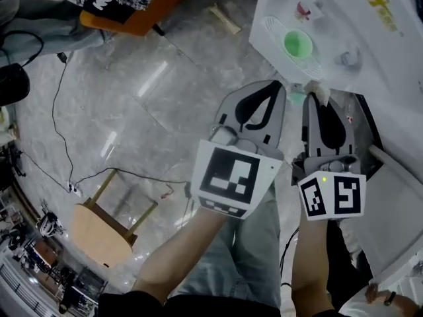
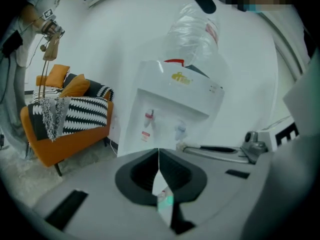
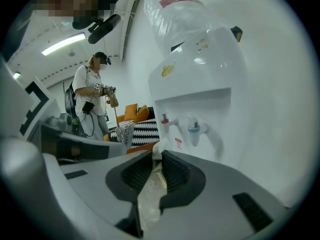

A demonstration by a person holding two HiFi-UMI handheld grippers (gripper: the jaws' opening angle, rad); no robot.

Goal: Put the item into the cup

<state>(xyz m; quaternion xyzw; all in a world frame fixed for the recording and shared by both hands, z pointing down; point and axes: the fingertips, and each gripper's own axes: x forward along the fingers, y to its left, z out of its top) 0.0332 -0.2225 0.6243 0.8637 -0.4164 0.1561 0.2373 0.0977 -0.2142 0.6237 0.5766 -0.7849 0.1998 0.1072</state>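
So the person had both grippers up side by side, tips almost meeting. The left gripper [image 2: 159, 153] was clamped down on a thin white packet [image 2: 163, 196] with a green patch on it, the strip running back between its jaws. The right gripper [image 3: 156, 158] was pinched on a crumpled, pale wrapper. From the head view that looked like the other end of the same packet, though that couldn't be said for sure. A two-ended grip like that reads like a setup for tearing it open, or just keeping it steady, before anything gets dropped in.

The cup [image 1: 297, 45] was the green one, sitting just ahead of both sets of tips and a touch below them, on the drip tray [image 1: 269, 30] of the water dispenser [image 1: 344, 18]. It was parked under the taps [image 3: 180, 124], so probably meant to be filled there. Nothing could be made out inside it, just green from above. The item hadn't gone in; it was up in the jaws, near the cup but clear of it. The bottle [image 3: 175, 9] on top of the dispenser looked mostly clear.
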